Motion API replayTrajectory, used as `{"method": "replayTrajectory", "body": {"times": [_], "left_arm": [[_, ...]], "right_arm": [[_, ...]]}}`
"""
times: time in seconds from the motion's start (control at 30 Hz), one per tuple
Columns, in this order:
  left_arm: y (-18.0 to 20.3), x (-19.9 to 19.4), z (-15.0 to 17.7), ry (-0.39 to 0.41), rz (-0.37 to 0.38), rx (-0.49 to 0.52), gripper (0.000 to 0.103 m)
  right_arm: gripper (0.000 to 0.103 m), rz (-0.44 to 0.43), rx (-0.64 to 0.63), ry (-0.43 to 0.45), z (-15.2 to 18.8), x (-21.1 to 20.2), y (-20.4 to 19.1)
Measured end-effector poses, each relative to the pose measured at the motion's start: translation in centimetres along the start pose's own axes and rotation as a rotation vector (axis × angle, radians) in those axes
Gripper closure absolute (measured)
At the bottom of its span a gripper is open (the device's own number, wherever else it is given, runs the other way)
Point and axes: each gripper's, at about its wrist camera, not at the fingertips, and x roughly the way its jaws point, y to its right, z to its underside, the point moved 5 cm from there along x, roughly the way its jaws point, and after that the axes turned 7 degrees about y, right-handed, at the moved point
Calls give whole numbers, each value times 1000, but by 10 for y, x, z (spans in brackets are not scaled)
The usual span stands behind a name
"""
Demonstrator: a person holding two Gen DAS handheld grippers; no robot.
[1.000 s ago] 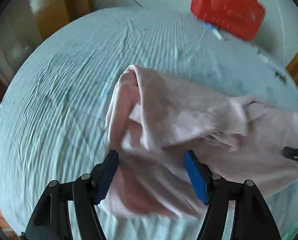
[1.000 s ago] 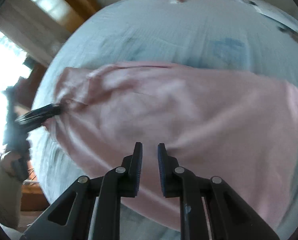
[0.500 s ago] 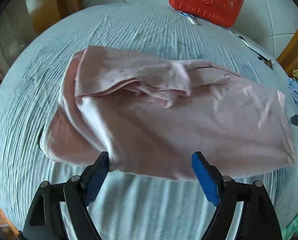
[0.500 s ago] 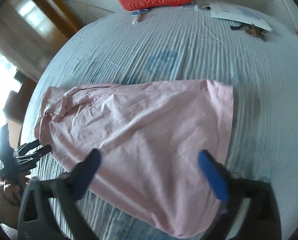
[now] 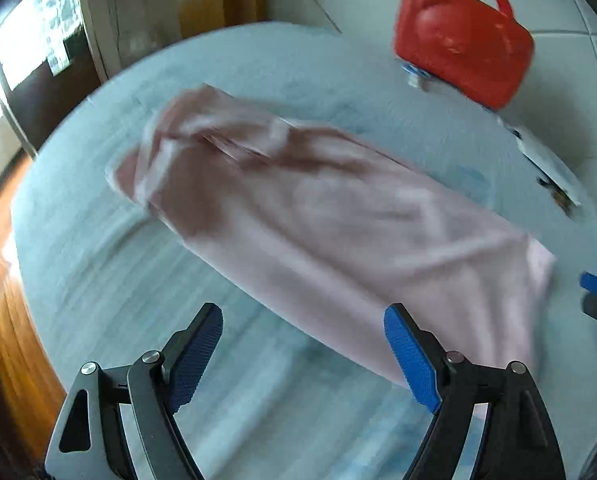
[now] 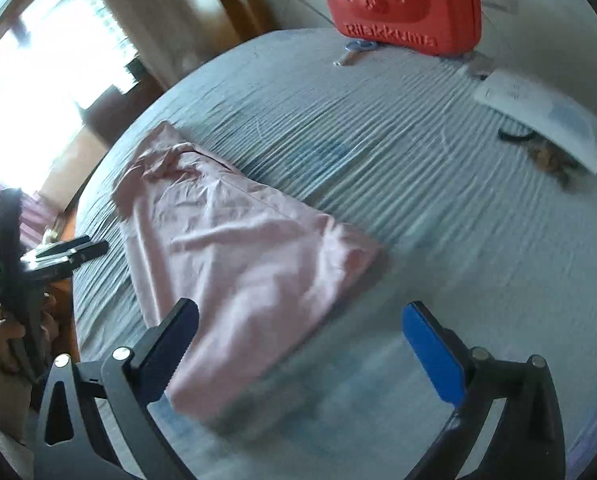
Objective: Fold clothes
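Left wrist view showed the left gripper (image 5: 303,354) spread wide over bare, pale blue ribbed bedding (image 5: 98,280), nothing between its blue pads. To its right the pink garment (image 5: 318,220) lay folded in a long band, slanting from upper left down to lower right, its near edge just beyond the fingertips. The frame was blurred, so its creases could not be read surely. Open bedding ran along the garment's left and near sides. A red case (image 5: 462,40) stood at the far edge, well apart. In the right wrist view, a person's hand (image 6: 2,340) held the other tool at far left. The garment's right edge ended near mid-bed, with clear cover beyond. The right gripper (image 6: 300,344) stood released, empty. A white paper (image 6: 538,116) lay far right.
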Motion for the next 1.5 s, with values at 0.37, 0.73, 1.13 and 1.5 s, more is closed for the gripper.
{"method": "replayTrajectory", "body": {"times": [0.37,0.73,1.13,1.5], "left_arm": [[138,14,80,-122,25,-94,20],[158,32,87,-117,-125,-120,17],[162,29,75,-141,-75,-84,68],[117,-28,24,1,17,-101,87]], "right_arm": [[7,-51,-133,-55,-2,20,17],[22,-99,-348,-98,-22,62,0],[55,31,-478,-185,-13,83,-14],[96,-130,-369,-114,-62,47,-63]]}}
